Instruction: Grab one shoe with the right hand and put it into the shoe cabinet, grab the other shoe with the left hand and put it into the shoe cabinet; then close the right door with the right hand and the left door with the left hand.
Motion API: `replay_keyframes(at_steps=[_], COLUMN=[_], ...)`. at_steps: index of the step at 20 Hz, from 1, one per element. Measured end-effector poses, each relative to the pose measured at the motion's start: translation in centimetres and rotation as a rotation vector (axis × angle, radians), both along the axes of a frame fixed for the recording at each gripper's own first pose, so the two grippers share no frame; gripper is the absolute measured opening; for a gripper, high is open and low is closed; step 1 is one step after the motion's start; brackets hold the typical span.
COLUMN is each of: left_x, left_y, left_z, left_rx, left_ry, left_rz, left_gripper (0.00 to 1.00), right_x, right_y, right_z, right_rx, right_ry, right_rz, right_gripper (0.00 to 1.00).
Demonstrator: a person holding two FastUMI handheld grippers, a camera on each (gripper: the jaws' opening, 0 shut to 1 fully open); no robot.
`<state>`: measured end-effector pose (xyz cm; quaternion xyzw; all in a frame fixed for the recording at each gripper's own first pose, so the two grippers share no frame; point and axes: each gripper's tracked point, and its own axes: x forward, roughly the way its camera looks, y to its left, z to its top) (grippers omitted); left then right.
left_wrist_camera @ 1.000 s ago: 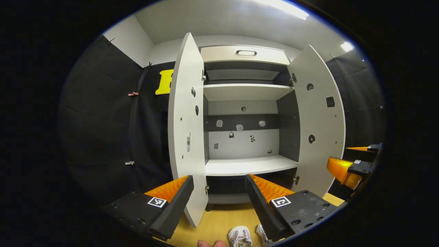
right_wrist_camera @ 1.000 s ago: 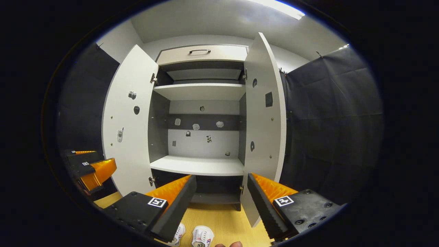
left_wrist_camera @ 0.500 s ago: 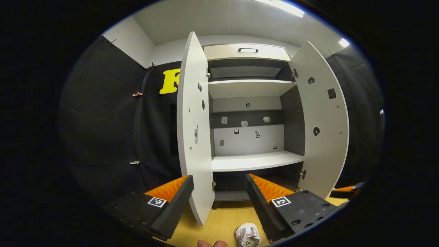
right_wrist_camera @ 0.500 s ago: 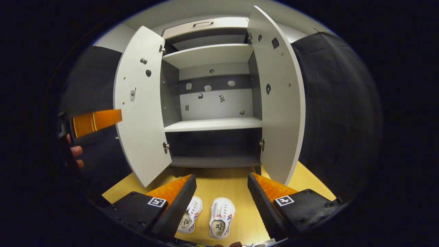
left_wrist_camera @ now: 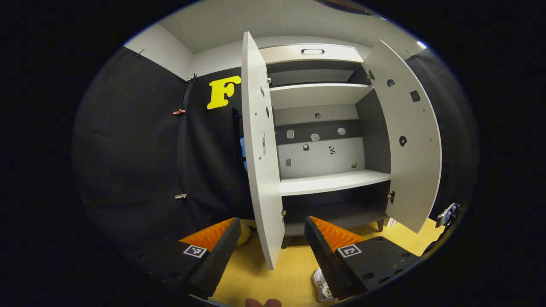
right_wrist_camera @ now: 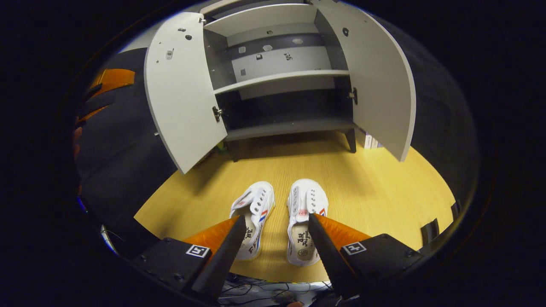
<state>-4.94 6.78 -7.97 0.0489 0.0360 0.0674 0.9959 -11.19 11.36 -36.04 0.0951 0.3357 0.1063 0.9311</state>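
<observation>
While both doors stand wide for loading, right gripper [right_wrist_camera: 273, 238] (jaws apart, empty) aims at 2 shoes [right_wrist_camera: 279, 217].

Two black gripper bodies were seen, the left gripper [left_wrist_camera: 271, 243] and right gripper [right_wrist_camera: 275, 243] each fitted with ribbed orange fingers [right_wrist_camera: 213, 232], dark screws and a square black-and-white marker [left_wrist_camera: 195, 251].
</observation>
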Motion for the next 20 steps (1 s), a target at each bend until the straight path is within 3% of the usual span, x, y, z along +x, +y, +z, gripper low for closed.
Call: replay_keyframes(at_steps=[1,2,4,7,15,16,20], left_x=[-0.1,-0.3,-0.3,-0.2,0.4,0.5,0.8], left_y=[0.2,0.4,0.4,0.6,1.8,1.9,2.3], left_z=[-0.5,-0.9,-1.6,-2.3,-3.8,-3.9,-4.6], left_rx=[0.005,0.004,-0.010,-0.006,-0.005,-0.006,-0.005], left_ry=[0.010,0.018,0.033,0.043,0.067,0.068,0.079], left_rz=[0.004,0.007,0.013,0.021,0.037,0.038,0.039], left_gripper=[0.95,0.95,0.95,0.94,0.96,0.96,0.96], right_x=[0.3,0.6,0.6,1.4,6.1,7.0,10.5], right_y=[0.0,0.0,0.2,0.5,0.0,-0.1,-0.4], right_z=[-1.6,-2.7,-4.8,-7.1,-10.6,-10.5,-11.9], right_rx=[-0.001,-0.004,-0.027,-0.039,-0.117,-0.119,-0.130], right_ry=[0.025,0.041,0.081,0.124,0.104,0.078,-0.011], right_rz=[-0.013,-0.023,-0.025,-0.061,-0.149,-0.163,-0.177], right_gripper=[0.94,0.80,0.65,0.64,0.59,0.43,0.42])
